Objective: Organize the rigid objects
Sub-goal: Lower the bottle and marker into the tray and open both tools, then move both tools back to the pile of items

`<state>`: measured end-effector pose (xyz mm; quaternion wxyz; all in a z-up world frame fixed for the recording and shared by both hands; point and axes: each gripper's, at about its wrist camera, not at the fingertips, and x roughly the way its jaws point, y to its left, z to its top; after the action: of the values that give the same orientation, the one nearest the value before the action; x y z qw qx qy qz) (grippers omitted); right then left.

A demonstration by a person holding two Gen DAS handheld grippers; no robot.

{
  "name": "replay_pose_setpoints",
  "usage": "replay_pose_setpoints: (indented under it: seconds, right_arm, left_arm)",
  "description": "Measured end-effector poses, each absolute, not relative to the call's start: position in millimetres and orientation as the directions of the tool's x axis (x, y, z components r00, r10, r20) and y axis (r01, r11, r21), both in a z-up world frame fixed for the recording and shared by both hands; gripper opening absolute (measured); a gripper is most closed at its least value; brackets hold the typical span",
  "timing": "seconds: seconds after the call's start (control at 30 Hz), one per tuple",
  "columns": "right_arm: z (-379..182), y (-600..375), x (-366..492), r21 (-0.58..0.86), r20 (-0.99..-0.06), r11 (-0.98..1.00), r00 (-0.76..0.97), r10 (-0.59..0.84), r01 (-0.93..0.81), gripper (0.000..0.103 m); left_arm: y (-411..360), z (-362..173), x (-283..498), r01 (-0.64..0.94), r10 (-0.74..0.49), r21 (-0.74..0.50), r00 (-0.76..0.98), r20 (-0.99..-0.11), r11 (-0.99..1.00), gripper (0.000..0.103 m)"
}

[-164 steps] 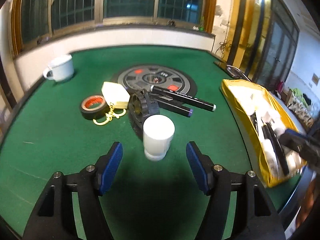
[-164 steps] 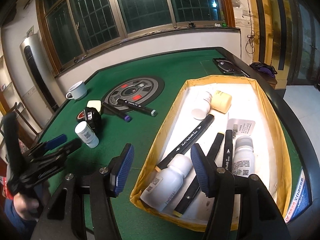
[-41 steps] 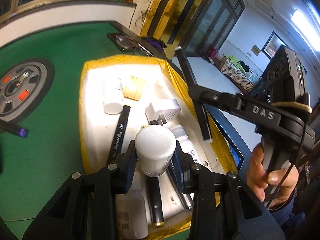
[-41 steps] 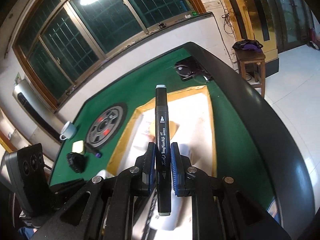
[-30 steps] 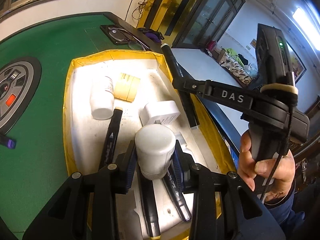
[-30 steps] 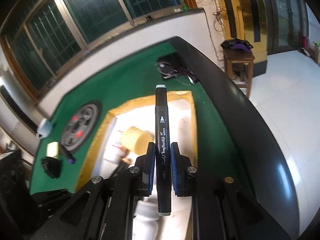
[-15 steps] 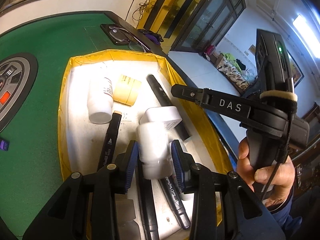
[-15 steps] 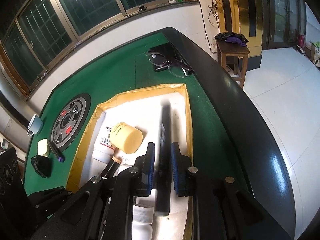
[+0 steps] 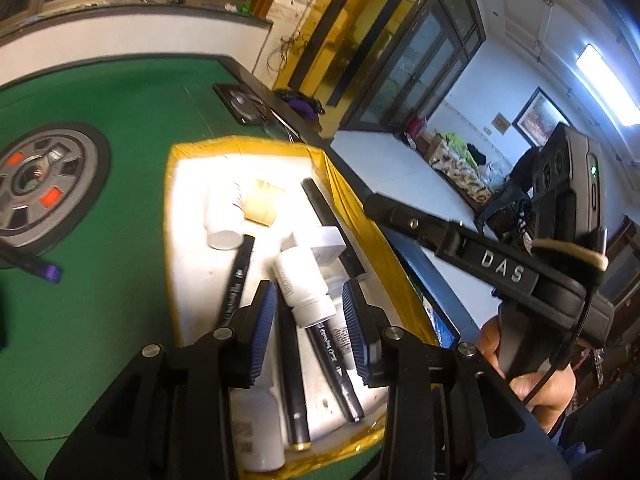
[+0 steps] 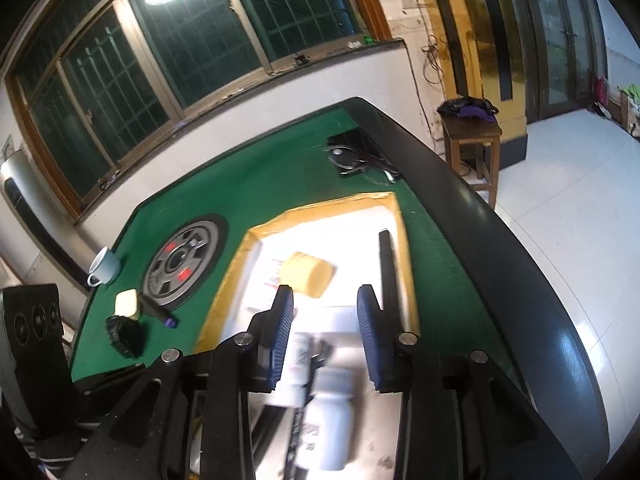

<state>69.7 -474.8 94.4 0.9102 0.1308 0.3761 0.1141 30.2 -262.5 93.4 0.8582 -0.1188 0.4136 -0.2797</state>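
Note:
A yellow-rimmed white tray [image 9: 172,200] [image 10: 320,208] sits on the green table. A white bottle [image 9: 302,280] lies tilted across the markers in it. My left gripper [image 9: 310,328] hangs above, open, and the bottle shows in the gap without touching either pad. A black marker [image 9: 328,220] [image 10: 386,264] lies along the tray's right wall. My right gripper [image 10: 326,336] is over the tray's near part. Its jaws are opening and nothing is between them. In the left wrist view a hand [image 9: 528,376] holds the right gripper's handle at the right.
Also in the tray: a pale yellow jar [image 10: 310,276], another white bottle [image 9: 222,216], a white plug [image 9: 326,246] and several markers. On the felt are a grey disc [image 10: 184,264], a purple-tipped marker [image 10: 160,314], a cup [image 10: 104,270] and glasses [image 10: 352,160]. The table's black rim [image 10: 500,260] runs along the right.
The white bottle dropped from my left gripper into the tray. My right jaws let the black marker go and it now lies by the tray's right wall. Both grippers rose.

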Motion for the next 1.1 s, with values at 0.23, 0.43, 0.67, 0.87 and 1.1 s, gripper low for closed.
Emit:
replay_pose_setpoints:
  seconds: [0.23,0.43,0.67,0.87,1.1]
  right_arm:
    - [103.5,-439.3,57.8,0.314,-0.639,0.932,0.685,0.349,-0.182,0.029]
    - [102.9,-391.6,50.2,0.303,-0.651,0.915,0.644,0.402,-0.265,0.030]
    - [86.5,-311.8,44.2,0.261,-0.697,0.879,0.552,0.457,-0.398,0.030]
    - [62.0,-257.0,51.2,0.228,-0.754,0.857,0.473,0.456,-0.462,0.029]
    - [56.4,-211.7,86.2,0.117,-0.816,0.842,0.433,0.384,-0.526,0.029]
  left_arm:
    - [-215.1,114.1,2.2,0.328,-0.486,-0.361,0.644,-0.591,0.873,0.048]
    - [-139.9,112.2,-29.3,0.202,-0.370,-0.344,0.753,-0.543,0.917,0.057]
    - [-54.2,75.0,-46.5,-0.009,-0.218,-0.365,0.789,-0.574,0.931,0.057]
    - [-11.9,39.9,-40.6,-0.142,-0.155,-0.406,0.773,-0.615,0.903,0.057]
    - [6.8,14.9,-30.6,-0.139,-0.237,-0.510,0.761,-0.603,0.849,0.057]
